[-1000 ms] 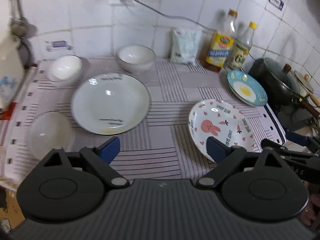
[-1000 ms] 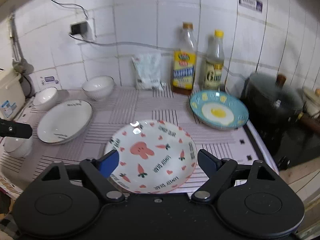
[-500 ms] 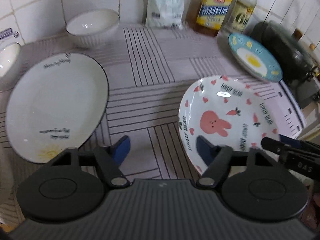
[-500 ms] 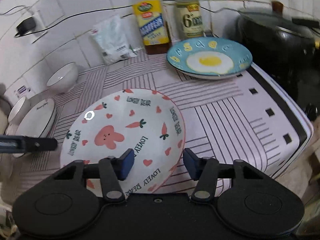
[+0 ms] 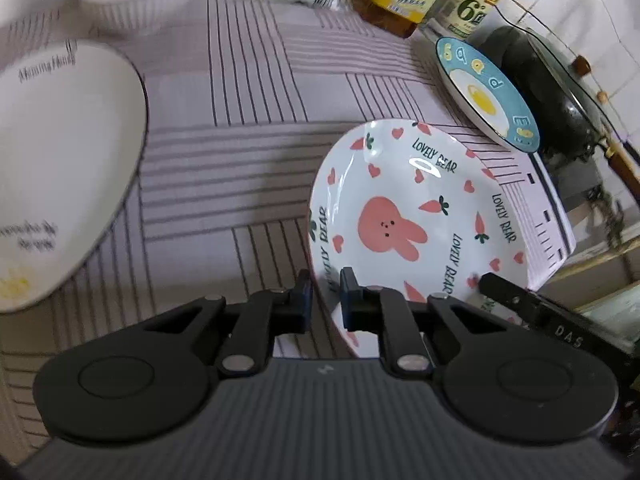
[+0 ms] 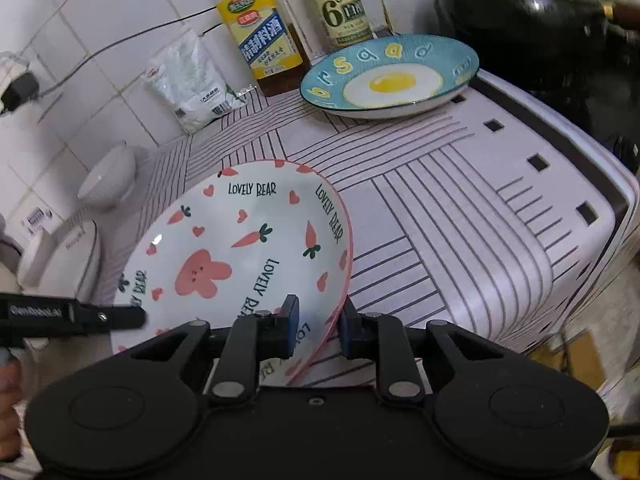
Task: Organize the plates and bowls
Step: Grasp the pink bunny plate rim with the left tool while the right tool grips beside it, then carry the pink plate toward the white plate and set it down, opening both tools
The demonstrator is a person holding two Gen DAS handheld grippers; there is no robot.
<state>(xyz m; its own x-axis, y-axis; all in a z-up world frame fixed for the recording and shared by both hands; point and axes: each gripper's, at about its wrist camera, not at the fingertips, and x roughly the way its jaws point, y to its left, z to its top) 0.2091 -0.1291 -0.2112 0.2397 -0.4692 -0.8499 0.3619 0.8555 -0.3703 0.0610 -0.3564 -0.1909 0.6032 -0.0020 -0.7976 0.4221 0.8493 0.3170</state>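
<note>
Left gripper [image 5: 325, 294] clamps near-left rim of bunny plate [image 5: 404, 216]; right gripper [image 6: 318, 326] clamps opposite rim; plate tilted above striped mat [image 5: 248, 128].

The left gripper [image 5: 325, 297] has its jaws pinched on the near-left rim of the rabbit plate [image 5: 408, 216]; a white plate [image 5: 60, 168] lies left on the striped worktop [image 5: 240, 120]; the egg plate [image 5: 486, 94] sits behind.
</note>
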